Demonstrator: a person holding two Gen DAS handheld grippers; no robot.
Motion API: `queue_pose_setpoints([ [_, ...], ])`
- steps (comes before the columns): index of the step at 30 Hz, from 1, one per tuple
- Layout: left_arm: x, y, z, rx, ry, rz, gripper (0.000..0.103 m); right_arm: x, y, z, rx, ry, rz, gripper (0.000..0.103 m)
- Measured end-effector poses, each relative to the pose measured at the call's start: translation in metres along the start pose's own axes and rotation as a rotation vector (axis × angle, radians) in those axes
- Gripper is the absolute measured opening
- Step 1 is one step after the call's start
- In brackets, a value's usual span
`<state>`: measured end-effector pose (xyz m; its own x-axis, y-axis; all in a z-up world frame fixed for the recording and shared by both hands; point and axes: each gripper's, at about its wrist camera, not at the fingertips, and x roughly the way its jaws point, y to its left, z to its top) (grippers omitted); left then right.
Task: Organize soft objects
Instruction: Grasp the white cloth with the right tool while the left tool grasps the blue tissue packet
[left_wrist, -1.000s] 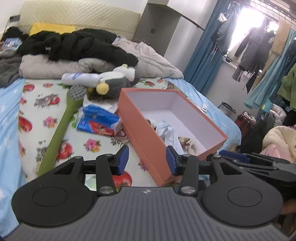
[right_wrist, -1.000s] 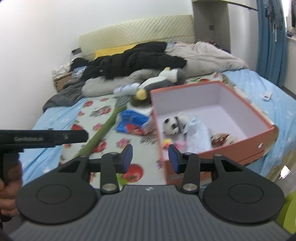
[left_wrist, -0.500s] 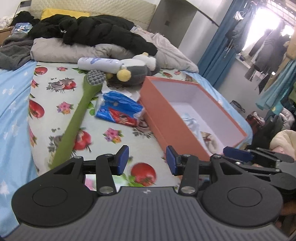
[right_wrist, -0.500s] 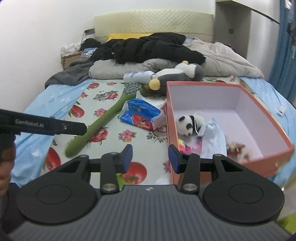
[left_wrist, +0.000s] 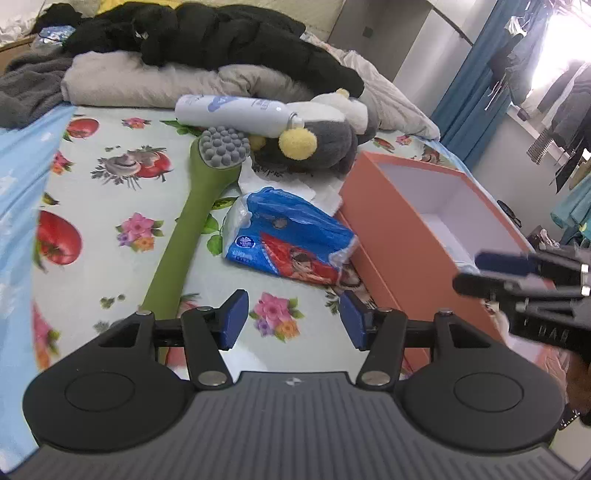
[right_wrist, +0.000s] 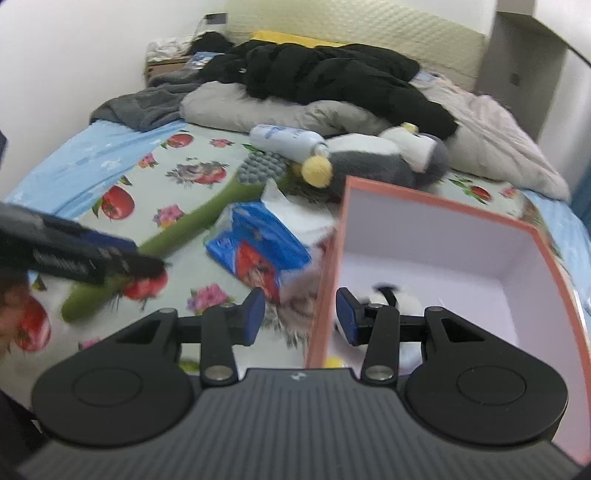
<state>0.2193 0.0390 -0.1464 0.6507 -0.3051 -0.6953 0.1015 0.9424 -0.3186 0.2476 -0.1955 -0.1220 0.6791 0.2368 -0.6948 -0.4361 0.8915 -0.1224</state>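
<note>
Left gripper (left_wrist: 293, 317): hovering over the flowered sheet, jaws opening as we watch, nothing between the blue pads, only bedding below.
Right gripper (right_wrist: 300, 314): jaws parted with a clear gap and gripping nothing; the near wall of the box stands in line with that gap, and I cannot tell whether a pad touches it.
Orange box (right_wrist: 327, 273): open-topped, pale inside, sitting on the right side of the bed, its near corner right under the right gripper.
Panda toy (right_wrist: 402, 302): already down in the box, black and white, half hidden behind the right-hand finger.
Tissue pack (left_wrist: 291, 240): blue and red plastic, crumpled, lying on the sheet just beside the box's long orange wall, ahead of the left gripper.
White tissue (left_wrist: 295, 184): loose sheets poking out behind the pack.
Green brush (left_wrist: 192, 225): long green handle, grey knobbly head, lying diagonally left of the tissue pack, its head near the plush.
Grey plush (left_wrist: 314, 147): big soft toy with a yellow pom-pom, lying beyond the pack and close by the box's far corner.
White bottle (left_wrist: 231, 114): on its side, resting against the plush.
Black jacket (left_wrist: 221, 40): heaped on the pale duvet at the head of the bed.
Sheet (left_wrist: 110, 192): tomatoes and flowers printed across it.
</note>
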Motion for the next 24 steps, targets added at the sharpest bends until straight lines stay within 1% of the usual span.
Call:
queue_pose_setpoints([
  [4,0.034,0.012,0.010,-0.017,0.028,0.005,0.063,0.036,-0.011,0.036,0.008,0.025,0.073,0.046],
  [6,0.051,0.017,0.015,-0.038,0.042,-0.005,0.065,0.058,-0.016,0.054,0.017,0.056,0.097,0.046],
  [7,0.057,0.019,0.016,-0.047,0.044,-0.013,0.067,0.071,-0.018,0.063,0.023,0.077,0.123,0.046],
  [11,0.080,0.023,0.021,-0.092,0.045,-0.041,0.068,0.112,-0.023,0.092,0.062,0.160,0.177,0.046],
  [14,0.096,0.030,0.021,-0.200,0.056,-0.100,0.068,0.146,-0.024,0.110,0.100,0.221,0.210,0.046],
  [16,0.104,0.030,0.020,-0.264,0.046,-0.128,0.067,0.166,-0.025,0.120,0.128,0.254,0.214,0.046],
  [19,0.115,0.035,0.020,-0.390,0.016,-0.165,0.066,0.194,-0.026,0.132,0.162,0.315,0.240,0.046],
  [24,0.133,0.038,0.028,-0.530,-0.018,-0.210,0.066,0.227,-0.023,0.143,0.171,0.389,0.215,0.046],
])
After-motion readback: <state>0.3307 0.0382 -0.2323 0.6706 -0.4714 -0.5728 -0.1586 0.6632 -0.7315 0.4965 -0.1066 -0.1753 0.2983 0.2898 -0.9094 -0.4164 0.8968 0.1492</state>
